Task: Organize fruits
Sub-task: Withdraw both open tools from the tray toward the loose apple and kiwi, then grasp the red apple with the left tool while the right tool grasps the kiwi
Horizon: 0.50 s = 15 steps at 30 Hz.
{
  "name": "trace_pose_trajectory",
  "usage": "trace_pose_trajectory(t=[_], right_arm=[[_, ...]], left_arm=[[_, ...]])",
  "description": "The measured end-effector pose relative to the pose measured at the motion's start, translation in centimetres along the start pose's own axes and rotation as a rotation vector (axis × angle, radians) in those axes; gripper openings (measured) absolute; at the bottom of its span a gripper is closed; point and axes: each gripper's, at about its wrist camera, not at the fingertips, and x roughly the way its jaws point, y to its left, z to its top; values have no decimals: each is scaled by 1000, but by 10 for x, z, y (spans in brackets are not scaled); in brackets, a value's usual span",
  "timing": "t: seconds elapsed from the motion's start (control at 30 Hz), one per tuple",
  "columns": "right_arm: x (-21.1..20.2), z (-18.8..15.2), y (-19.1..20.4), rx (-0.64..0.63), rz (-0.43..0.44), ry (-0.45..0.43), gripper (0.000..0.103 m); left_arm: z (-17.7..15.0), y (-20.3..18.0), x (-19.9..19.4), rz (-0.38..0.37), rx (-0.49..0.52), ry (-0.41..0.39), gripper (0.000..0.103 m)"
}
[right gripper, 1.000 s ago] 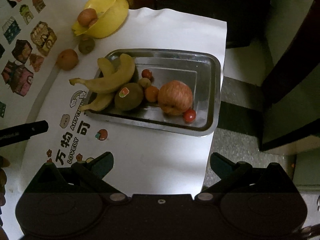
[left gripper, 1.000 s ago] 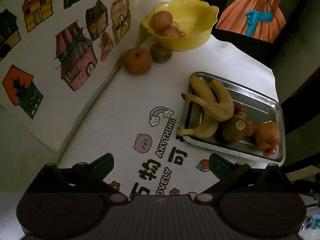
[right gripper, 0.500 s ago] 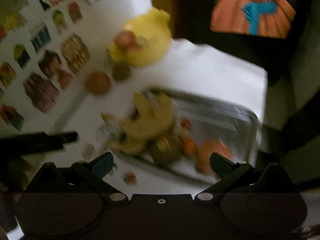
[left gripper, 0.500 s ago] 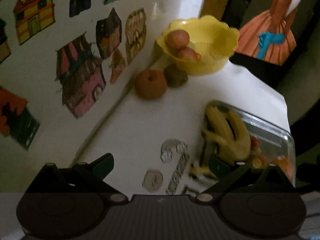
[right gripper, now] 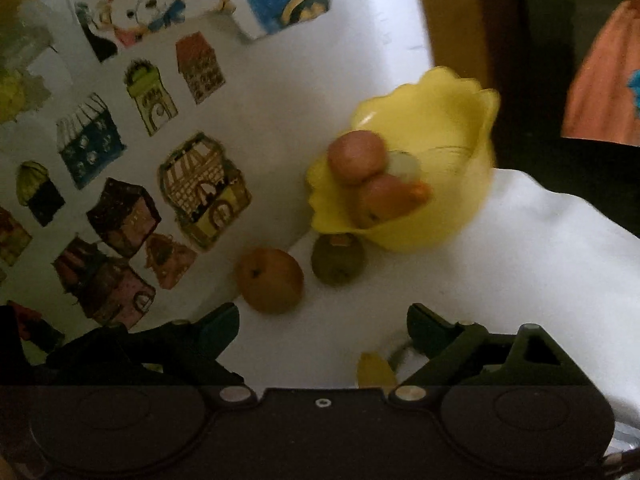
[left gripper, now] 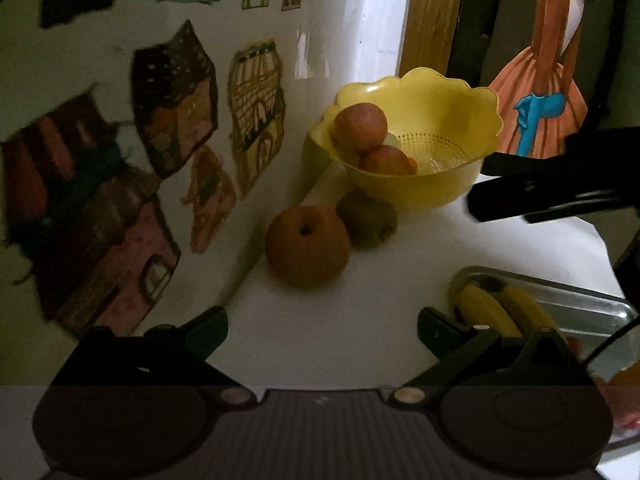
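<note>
Left gripper (left gripper: 322, 332) with jaws spread and empty above the white desk (left gripper: 392, 280), right gripper (right gripper: 322, 330) likewise spread, apple (left gripper: 307, 246) touching a kiwi (left gripper: 367, 219) beside the yellow bowl (left gripper: 436, 188) of fruit, bananas (left gripper: 492, 308) on the metal tray (left gripper: 580, 304).

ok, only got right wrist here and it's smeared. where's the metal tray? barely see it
Observer: Left wrist view shows the metal tray at lower right, with bananas lying in its near end.
Operator: and where's my gripper relative to the bowl?
Observer: The right gripper comes in from the right, open, with its tips just by the right side of the yellow bowl. I can't tell if it touches.
Operator: bowl solid?
Observer: No, its bottom is perforated like a colander.
</note>
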Motion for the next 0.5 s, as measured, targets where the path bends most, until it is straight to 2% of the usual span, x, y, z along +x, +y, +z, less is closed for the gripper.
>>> trace_pose_trajectory(t=[0.27,0.5], right_arm=[[52,-2,-11,-89,16,-7,86],[81,2,-17,-58,4,-7,82]], left_arm=[[-6,-15,28,24,122,-63,102],[-3,-16,43,44,132,-55,98]])
